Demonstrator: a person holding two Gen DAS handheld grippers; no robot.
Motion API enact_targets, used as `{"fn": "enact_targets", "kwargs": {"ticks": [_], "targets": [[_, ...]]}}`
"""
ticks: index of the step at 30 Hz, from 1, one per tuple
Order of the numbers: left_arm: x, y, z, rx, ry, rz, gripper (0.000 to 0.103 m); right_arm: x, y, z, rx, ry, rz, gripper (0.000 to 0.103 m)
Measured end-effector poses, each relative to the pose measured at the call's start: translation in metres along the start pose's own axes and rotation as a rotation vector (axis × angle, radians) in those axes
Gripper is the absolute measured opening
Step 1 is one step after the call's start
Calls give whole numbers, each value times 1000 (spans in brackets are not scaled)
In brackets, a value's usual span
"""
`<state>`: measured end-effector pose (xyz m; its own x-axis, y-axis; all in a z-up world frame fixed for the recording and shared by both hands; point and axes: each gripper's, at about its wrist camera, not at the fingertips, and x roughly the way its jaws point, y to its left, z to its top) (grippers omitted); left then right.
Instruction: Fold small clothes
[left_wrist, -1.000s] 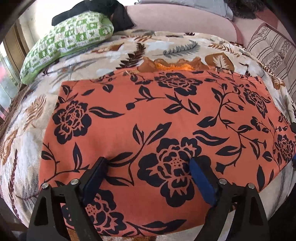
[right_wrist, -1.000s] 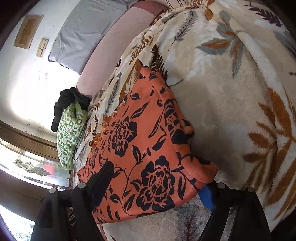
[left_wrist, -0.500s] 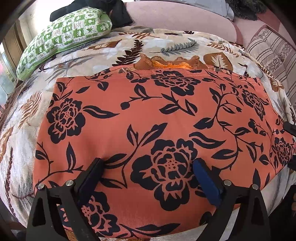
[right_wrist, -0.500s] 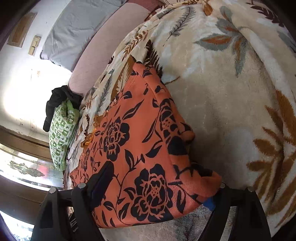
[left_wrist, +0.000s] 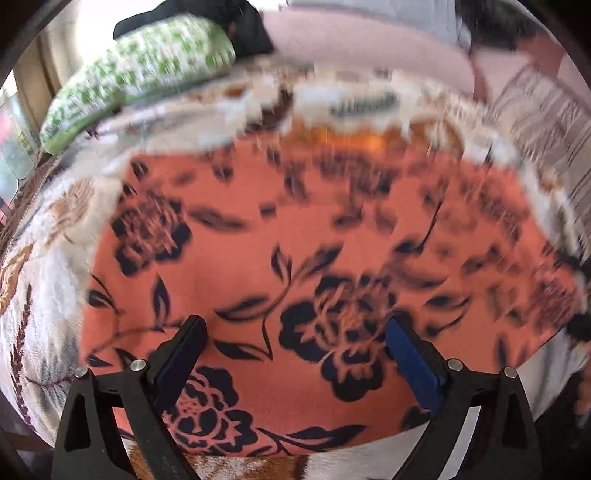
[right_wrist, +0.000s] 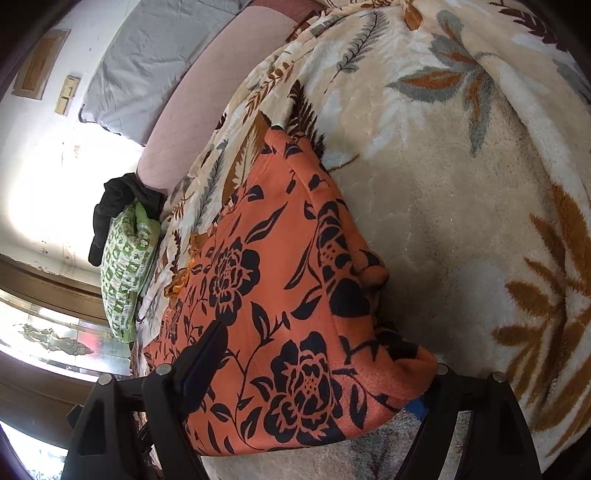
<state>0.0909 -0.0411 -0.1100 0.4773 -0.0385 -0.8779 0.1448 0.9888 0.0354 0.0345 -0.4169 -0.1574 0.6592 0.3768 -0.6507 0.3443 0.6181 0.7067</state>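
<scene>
An orange garment with black flowers (left_wrist: 295, 229) lies folded flat on a leaf-patterned fleece blanket (left_wrist: 44, 295). My left gripper (left_wrist: 295, 325) hovers over its near edge, jaws opening wide. The cloth lies flat under the gap and neither pad presses on it. This view is blurred. In the right wrist view the garment (right_wrist: 266, 266) has a thick folded near-right corner. My right gripper (right_wrist: 325, 354) stands wide around that corner. Its left finger lies over the cloth, and the corner drapes over the blue pad of its right finger. I see no pinch.
A green-and-white pillow (left_wrist: 140, 74) with a black cloth (left_wrist: 251, 22) behind it lies at the far left. A pink padded back (left_wrist: 362, 48) and a striped cushion (left_wrist: 546, 122) bound the far side. An orange frilly piece (left_wrist: 343, 140) peeks beyond the garment. Bare blanket (right_wrist: 461, 184) spreads right.
The left gripper's fingers have spread a little wider and its view has turned blurry. The right gripper has crept slightly closer to the garment's corner. The garment lies as before.
</scene>
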Motion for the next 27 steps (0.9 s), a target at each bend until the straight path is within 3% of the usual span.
{"fn": "enact_targets", "kwargs": {"ticks": [1,4,7,10,12,14,15,18,21,22,23,24,25,27], "targets": [[-1,-4,-3,29,-52,27,103,0,0,0,2,-3,2,84],[-1,-6,-2,25,-54,38,103,-1,1,0,-11,2,-5,79],[1,-4,-2,31,-60,27,103,2,3,3,-56,40,-62,21],[1,-3,-3,32,-70,22,103,-8,21,1,-145,0,-117,17],[1,-2,-4,30,-69,23,103,-15,34,-3,-230,-38,-205,15],[2,-3,-4,32,-68,27,103,-3,27,-6,-260,-1,-292,15],[1,-3,-4,33,-69,26,103,2,17,-5,-228,24,-274,15],[0,-3,-3,29,-66,26,103,-8,13,-1,-189,35,-114,19],[-6,-2,1,-7,-46,25,103,-11,11,2,-152,61,-36,28],[-10,0,3,-22,-43,20,103,-12,5,2,-99,66,10,41],[-16,0,3,-34,-55,11,103,-12,-1,1,-46,66,54,64],[-21,1,4,-41,-75,8,103,-14,-4,-1,-10,55,95,75],[-25,0,4,-43,-94,14,103,-14,-3,-4,-2,41,108,80],[-16,-6,2,-21,-89,39,103,-9,3,-7,-34,48,90,80]]}}
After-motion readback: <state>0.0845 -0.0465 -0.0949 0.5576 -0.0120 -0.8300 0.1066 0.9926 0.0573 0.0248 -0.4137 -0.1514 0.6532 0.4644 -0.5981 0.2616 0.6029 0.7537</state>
